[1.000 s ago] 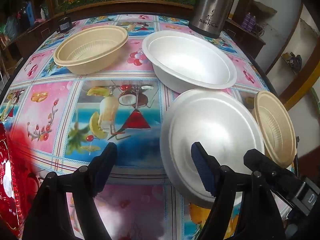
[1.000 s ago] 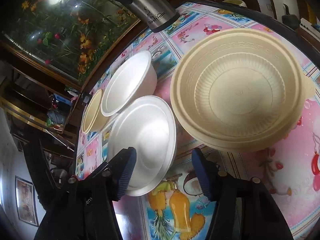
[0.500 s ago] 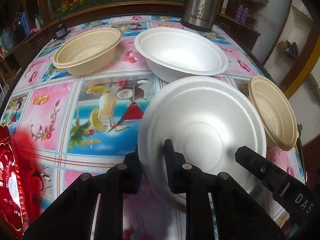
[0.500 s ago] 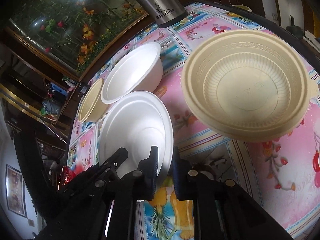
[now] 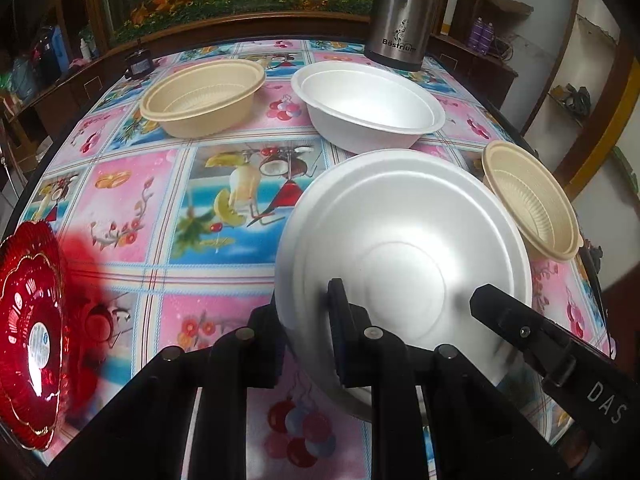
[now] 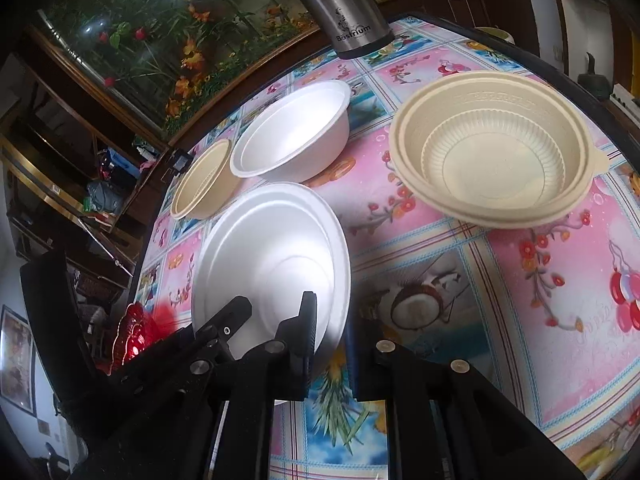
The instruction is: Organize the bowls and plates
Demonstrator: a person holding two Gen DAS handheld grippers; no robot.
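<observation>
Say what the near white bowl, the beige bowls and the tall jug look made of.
Near white bowl: probably foam, matte and faintly pebbled, with a thick soft rim. Beige bowls: likely moulded plastic or plant fibre, dull, with fine ribbed walls. Tall jug: brushed metal, probably stainless steel, with streaky reflections.

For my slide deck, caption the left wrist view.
Both claws pinch the near white foam bowl by its rim.

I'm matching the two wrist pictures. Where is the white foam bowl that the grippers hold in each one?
Left wrist: the held white bowl fills the lower right, tilted, its near rim clamped.
Right wrist: the same bowl sits lower left of centre, rim clamped.
Shared landmark: the steel flask stands at the table's far edge in both.
</observation>
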